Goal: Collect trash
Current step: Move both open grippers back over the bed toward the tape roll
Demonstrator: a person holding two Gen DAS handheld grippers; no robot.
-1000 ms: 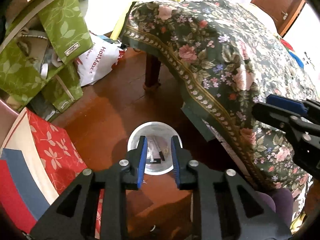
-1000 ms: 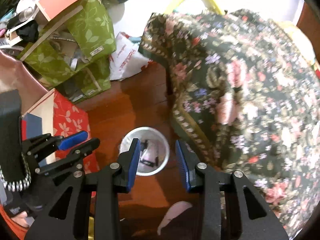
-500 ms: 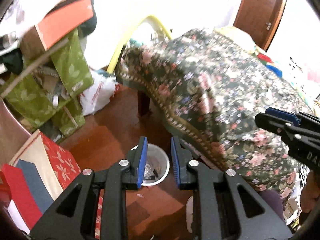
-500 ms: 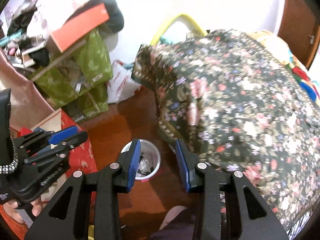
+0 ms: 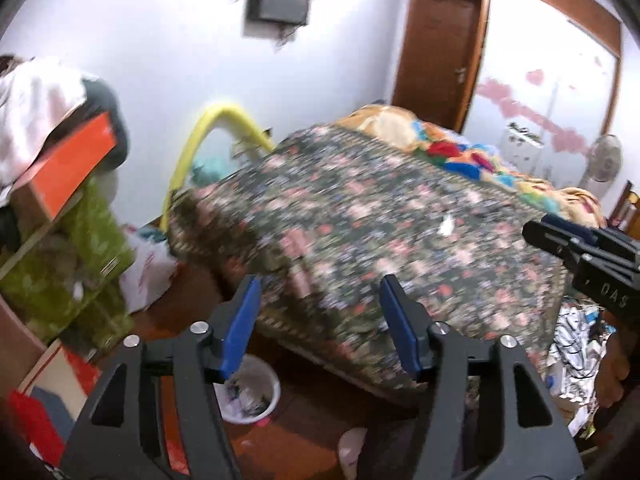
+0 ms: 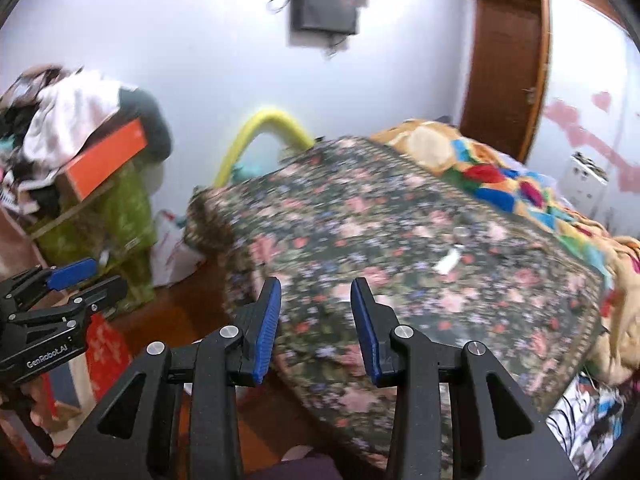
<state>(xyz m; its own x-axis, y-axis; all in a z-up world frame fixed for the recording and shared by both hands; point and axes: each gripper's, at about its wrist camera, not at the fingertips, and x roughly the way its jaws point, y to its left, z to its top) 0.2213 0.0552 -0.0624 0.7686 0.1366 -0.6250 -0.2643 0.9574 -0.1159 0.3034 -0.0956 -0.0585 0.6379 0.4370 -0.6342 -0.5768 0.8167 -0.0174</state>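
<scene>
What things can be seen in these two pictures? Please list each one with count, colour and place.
bin: one, white, on the floor by the bed corner, scraps inside
bed cover: one, dark floral, on the bed
scrap: one, white, on the bed cover
blanket: one, multicoloured, far end of bed
tube: one, yellow, arched behind the bed
door: one, brown, back wall
box: one, orange, on the pile at left
left hand-held gripper: black with blue pads, opening, nothing between
right hand-held gripper: same colours, open, empty
</scene>
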